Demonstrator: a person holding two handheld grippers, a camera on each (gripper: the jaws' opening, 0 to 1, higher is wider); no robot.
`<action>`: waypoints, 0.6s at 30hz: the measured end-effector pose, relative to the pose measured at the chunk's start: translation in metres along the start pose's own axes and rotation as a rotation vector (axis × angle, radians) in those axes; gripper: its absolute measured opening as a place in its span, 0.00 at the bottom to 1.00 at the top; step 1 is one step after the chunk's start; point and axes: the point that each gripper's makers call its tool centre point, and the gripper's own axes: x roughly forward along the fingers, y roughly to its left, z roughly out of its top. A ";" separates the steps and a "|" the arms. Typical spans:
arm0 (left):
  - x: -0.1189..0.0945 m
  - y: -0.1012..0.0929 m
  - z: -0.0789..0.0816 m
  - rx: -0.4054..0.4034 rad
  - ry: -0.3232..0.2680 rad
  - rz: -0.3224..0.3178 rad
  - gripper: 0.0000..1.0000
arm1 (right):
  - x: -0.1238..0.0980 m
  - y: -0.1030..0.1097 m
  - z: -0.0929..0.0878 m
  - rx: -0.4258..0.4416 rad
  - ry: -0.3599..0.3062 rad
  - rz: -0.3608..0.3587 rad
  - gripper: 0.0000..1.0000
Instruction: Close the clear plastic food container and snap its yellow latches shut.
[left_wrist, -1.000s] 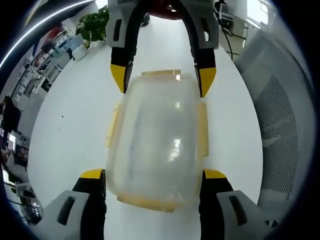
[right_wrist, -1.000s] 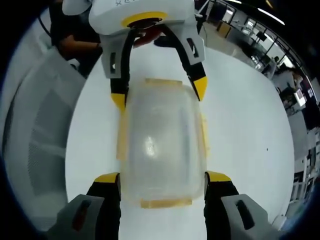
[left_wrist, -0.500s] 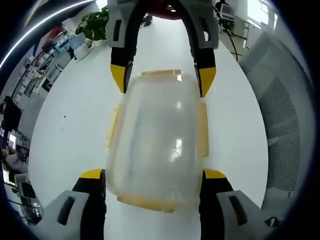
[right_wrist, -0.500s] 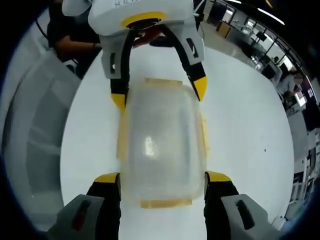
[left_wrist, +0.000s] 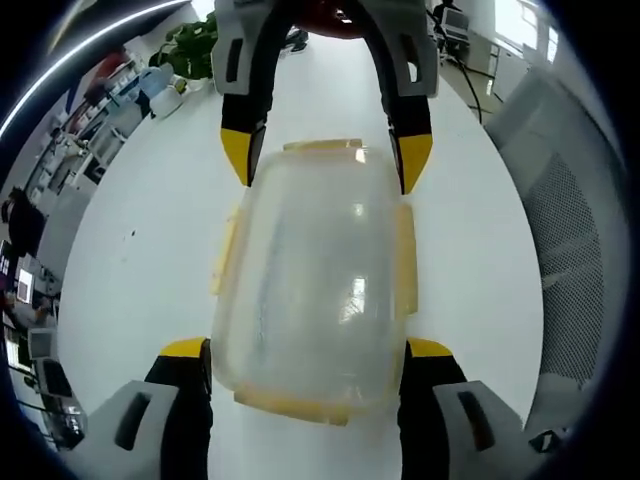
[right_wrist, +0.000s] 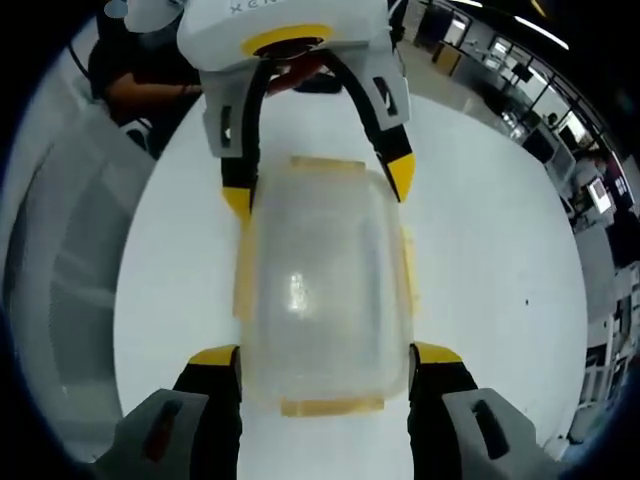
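Both tongs are bracketing the lidded container from its two ends

The clear plastic food container (left_wrist: 310, 275) is sitting on the white table (left_wrist: 140, 260) with its lid (right_wrist: 322, 280) already lying on top, so closing appears done. The left tongs (left_wrist: 306, 352) are standing spread, their yellow tips just beside the container's near corners; I cannot tell whether they are touching it. The right tongs (right_wrist: 325, 358) are doing the same from the opposite end, also spread and pinching nothing, and each pair is showing beyond the container's far end in the other's view. The yellow latches (left_wrist: 405, 260) along the sides and ends are looking flared outward rather than folded down, so snapping them is probably still remaining, though the fisheye is making this hard to confirm.
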 end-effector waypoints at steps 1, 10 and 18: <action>0.000 0.001 0.000 0.000 0.000 0.000 0.77 | 0.000 -0.001 0.000 0.000 0.000 0.000 0.67; 0.001 0.003 0.000 -0.007 -0.004 0.002 0.77 | 0.001 -0.004 -0.001 -0.005 0.003 -0.001 0.67; 0.001 0.003 0.000 0.003 0.013 0.009 0.77 | 0.000 -0.003 0.000 -0.004 0.005 -0.004 0.68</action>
